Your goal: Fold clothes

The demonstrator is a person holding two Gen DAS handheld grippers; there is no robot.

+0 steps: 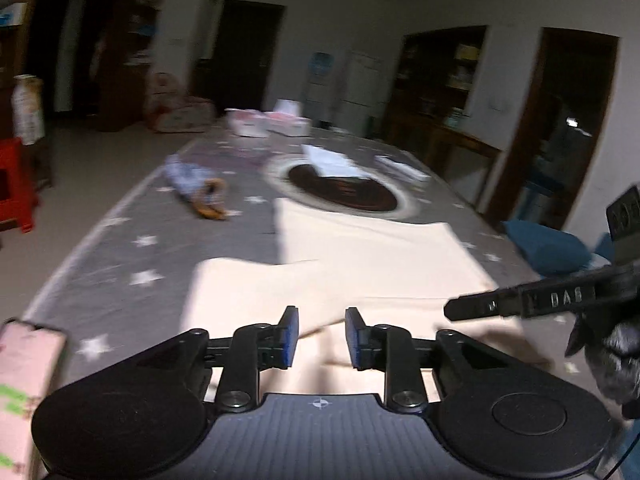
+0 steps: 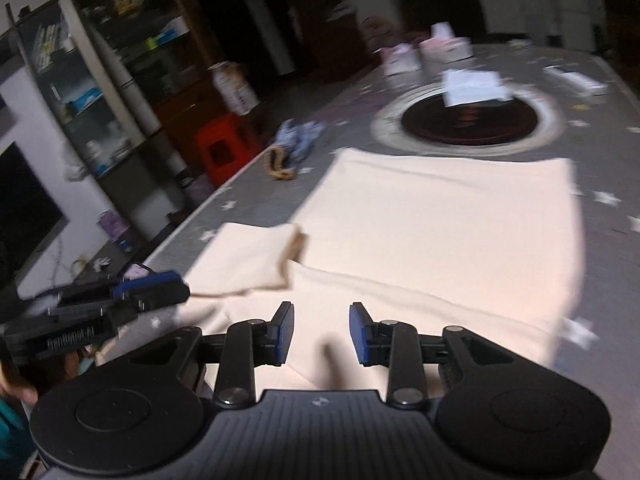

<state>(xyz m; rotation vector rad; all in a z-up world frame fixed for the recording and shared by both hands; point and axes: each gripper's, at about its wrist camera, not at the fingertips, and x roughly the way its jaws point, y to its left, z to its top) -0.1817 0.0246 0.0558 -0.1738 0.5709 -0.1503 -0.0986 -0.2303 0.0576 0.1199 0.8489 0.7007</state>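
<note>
A cream garment (image 1: 360,256) lies flat on the grey star-patterned table cover (image 1: 132,256); one sleeve (image 2: 252,256) is folded in at its left side. My left gripper (image 1: 322,338) is open and empty, just above the garment's near edge. My right gripper (image 2: 320,334) is open and empty over the garment's near part. The right gripper also shows at the right of the left wrist view (image 1: 472,308), and the left gripper shows at the left of the right wrist view (image 2: 160,292).
A crumpled blue garment with a brown piece (image 1: 200,188) lies at the table's left. A dark round inset (image 1: 344,188) with white paper (image 1: 332,160) sits beyond the garment. Boxes (image 1: 268,122) stand at the far end. A red stool (image 2: 224,148) stands beside the table.
</note>
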